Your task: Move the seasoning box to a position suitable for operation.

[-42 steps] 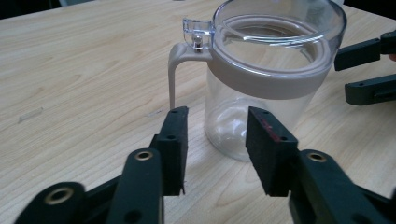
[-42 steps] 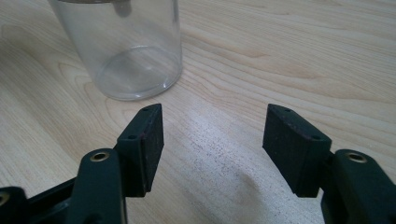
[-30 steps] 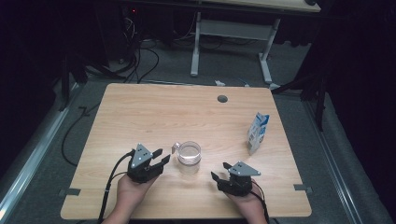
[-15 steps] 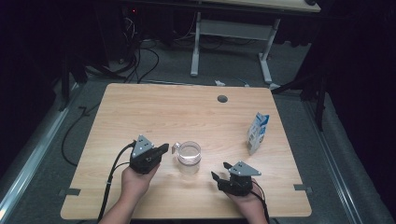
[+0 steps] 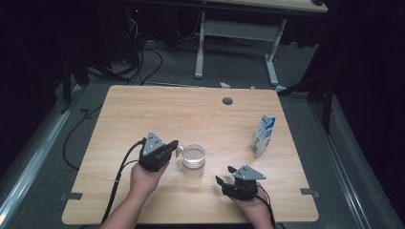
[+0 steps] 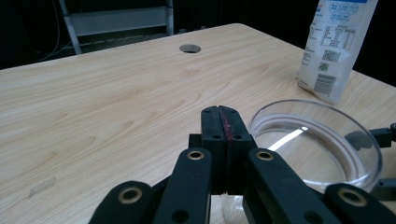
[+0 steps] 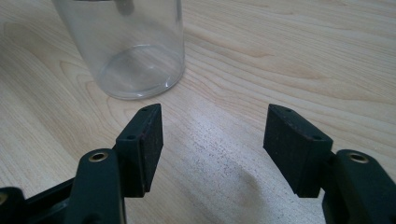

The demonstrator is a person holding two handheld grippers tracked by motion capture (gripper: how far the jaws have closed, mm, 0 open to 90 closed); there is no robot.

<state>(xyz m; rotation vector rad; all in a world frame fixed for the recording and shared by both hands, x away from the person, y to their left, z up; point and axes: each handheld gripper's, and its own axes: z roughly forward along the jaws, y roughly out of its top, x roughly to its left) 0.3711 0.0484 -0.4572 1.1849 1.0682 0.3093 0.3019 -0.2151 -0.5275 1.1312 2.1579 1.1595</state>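
High view: left tool (image 5: pixel 174 146), clenched on the handle (I think), sits left of mug (image 5: pixel 193 156); right tool (image 5: pixel 227 177) released.

We see a light wooden table (image 5: pixel 143 109) bearing a clear glass mug (image 5: pixel 193 156) and a milk carton (image 5: pixel 263 135).

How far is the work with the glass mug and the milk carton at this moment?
Done: nothing yet; the glass mug is empty and the milk carton stands apart, untouched. In hand: the left gripper is shut beside the handle; whether it pinches it is unclear. The right gripper rests open. Left: probably lifting and pouring.
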